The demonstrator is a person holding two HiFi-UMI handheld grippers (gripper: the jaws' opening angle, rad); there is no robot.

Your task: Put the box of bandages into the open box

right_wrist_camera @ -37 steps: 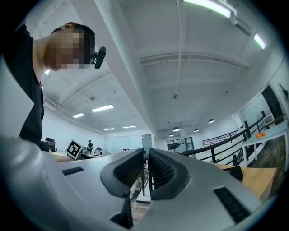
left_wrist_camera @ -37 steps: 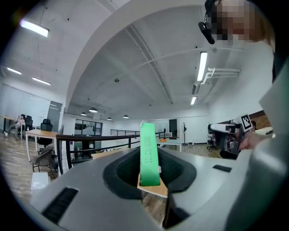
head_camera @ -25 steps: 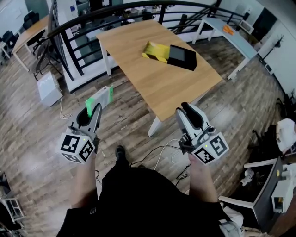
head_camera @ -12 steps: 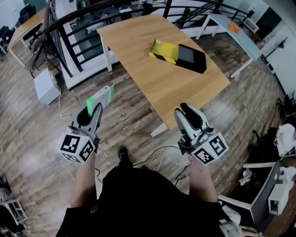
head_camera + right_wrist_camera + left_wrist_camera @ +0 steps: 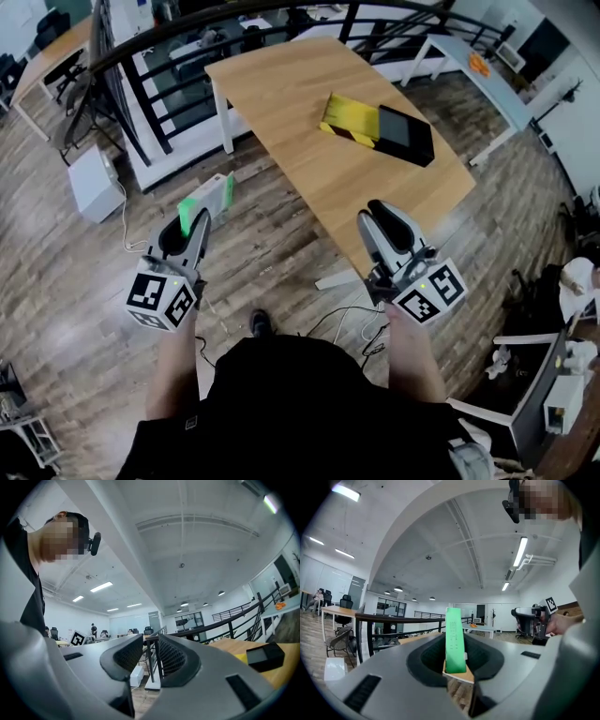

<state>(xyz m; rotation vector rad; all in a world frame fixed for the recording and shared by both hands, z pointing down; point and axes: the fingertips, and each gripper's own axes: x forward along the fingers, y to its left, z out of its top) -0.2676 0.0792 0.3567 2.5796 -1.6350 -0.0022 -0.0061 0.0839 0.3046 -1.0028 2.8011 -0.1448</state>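
1. We hold the box of bandages (image 5: 208,199) in the left gripper (image 5: 192,225). The jaws are closed on its near end, pressing on its two wide sides. Most of the box sticks out past the jaws.
2. The box is up in the air over the wood floor, to the left of the table (image 5: 309,103). It is not near the open box (image 5: 405,136) yet. That box is black with a yellow flap and sits far off on the table.
3. The right gripper (image 5: 382,214) holds nothing. Its jaws are a little apart, and we see only the room between them.
4. We think the bandage box is light. It looks like thin card, green and white, so it is stiff but easy to dent.
5. We think a soft squeeze is enough. A hard squeeze could crush the sides.
6. The card may be smooth, and we only hold one end. The long end could tip or slip if we swing fast, so a slow carry seems best.
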